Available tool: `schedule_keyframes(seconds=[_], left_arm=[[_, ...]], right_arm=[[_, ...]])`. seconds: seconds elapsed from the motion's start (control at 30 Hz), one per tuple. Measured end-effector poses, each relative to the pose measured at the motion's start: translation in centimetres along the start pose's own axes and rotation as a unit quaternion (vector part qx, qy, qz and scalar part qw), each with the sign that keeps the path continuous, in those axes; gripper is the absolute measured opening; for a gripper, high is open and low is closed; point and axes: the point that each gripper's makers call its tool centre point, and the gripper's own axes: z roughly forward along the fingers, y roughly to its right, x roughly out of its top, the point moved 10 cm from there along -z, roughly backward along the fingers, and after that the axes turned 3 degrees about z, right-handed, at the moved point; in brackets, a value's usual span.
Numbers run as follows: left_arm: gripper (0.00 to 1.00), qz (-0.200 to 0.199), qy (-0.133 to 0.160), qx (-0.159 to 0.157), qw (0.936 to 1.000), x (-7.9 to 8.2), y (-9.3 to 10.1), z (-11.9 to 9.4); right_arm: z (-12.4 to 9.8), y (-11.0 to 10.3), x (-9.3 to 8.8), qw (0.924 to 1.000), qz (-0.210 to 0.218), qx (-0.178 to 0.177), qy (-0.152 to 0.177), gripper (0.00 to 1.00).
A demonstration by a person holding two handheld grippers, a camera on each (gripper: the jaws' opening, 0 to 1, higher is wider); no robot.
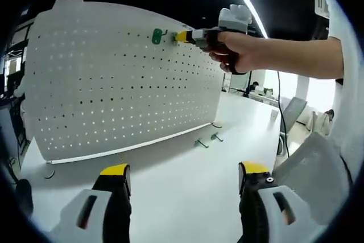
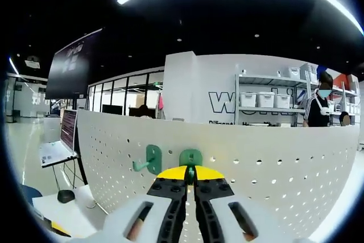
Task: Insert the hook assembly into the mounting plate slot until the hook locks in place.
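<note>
At the pegboard (image 2: 239, 157) top row, right tongs (image 2: 190, 176) clamped on green hook (image 2: 191, 157), apparently seated, locking unconfirmed; left tongs (image 1: 185, 173) agape, empty.

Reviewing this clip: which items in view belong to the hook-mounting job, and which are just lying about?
In the job:
- pegboard
- green hook held by the right gripper
- mounted hook

Lying about:
- spare hooks on the table
- laptop
- storage shelves

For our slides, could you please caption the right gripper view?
Right gripper shut on a green hook at the pegboard, beside a mounted hook.
</note>
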Motion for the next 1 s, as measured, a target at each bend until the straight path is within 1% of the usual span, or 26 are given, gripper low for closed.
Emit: schedule_keyframes(seconds=[0.3,0.63,0.8,0.87,0.9,1.0], left_arm=[[0.79,-0.004,-0.002,0.001,1.0000,-0.1,0.0,-0.1],[0.78,-0.008,-0.004,-0.001,1.0000,-0.3,0.0,-0.1],[0.78,-0.010,-0.003,-0.001,0.9999,-0.4,0.0,-0.2],[0.78,-0.014,-0.002,0.000,0.9999,-0.4,0.0,-0.2],[0.78,-0.015,-0.001,0.001,0.9999,-0.4,0.0,-0.2],[0.78,-0.023,0.003,0.002,0.9997,-0.4,-0.1,-0.3]], right_arm=[[0.2,0.1,-0.3,1.0000,0.009,-0.004,0.000,0.01],[0.4,-0.5,0.0,0.9997,0.019,-0.016,0.003,0.01],[0.8,-0.8,0.0,0.9994,0.012,-0.031,-0.005,0.01],[0.7,-0.8,-0.1,0.9988,0.028,-0.041,-0.005,0.01],[0.7,-1.0,0.0,0.9988,0.016,-0.047,-0.008,0.01],[0.9,-1.3,0.0,0.9982,0.005,-0.059,-0.010,0.01]])
